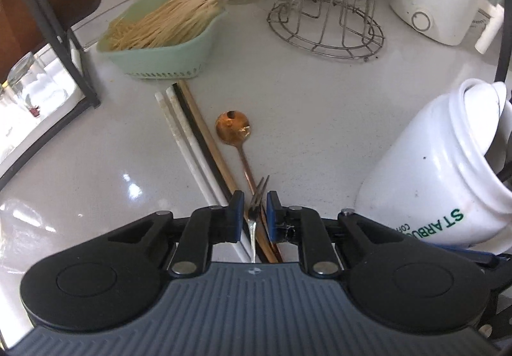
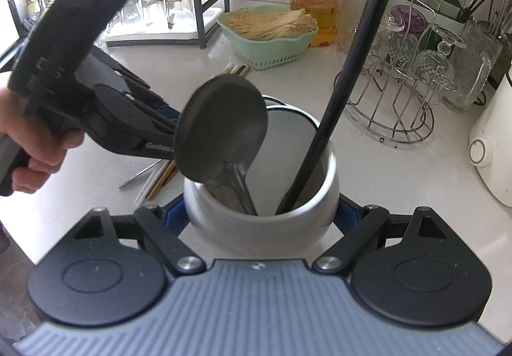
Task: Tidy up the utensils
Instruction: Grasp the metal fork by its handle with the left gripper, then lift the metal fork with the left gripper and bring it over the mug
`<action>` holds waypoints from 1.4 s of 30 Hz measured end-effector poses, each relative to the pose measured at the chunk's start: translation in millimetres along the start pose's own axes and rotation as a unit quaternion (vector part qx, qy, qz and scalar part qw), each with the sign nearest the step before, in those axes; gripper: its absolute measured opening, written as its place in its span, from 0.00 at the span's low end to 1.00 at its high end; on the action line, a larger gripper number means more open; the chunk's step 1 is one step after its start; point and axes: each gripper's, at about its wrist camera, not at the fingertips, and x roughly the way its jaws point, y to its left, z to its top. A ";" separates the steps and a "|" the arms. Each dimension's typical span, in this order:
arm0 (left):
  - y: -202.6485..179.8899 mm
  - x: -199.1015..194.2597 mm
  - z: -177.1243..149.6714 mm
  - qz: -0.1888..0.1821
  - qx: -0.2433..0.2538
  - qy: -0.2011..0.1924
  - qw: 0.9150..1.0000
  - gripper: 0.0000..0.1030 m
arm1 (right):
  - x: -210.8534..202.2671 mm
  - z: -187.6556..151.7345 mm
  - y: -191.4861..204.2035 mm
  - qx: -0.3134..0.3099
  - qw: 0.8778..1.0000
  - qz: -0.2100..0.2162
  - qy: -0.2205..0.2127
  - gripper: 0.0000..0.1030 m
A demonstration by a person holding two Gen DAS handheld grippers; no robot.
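Left hand-held gripper (image 1: pixel 254 212) narrow, jaws straddling the fork (image 1: pixel 257 196) at 6 o'clock on the worktop (image 1: pixel 320 119), pads not yet pressing. Right hand-held gripper (image 2: pixel 260 218) clamped on the white jar (image 2: pixel 224 221). Best to pinch the fork handle alone, clear of the copper spoon (image 1: pixel 232 128) and chopsticks (image 1: pixel 188 138) at 11 o'clock.
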 end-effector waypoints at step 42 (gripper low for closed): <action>25.2 -88.4 -8.2 -0.036 -0.118 -0.046 0.991 0.01 | 3.4 4.1 6.5 0.010 1.000 -0.008 0.005 0.88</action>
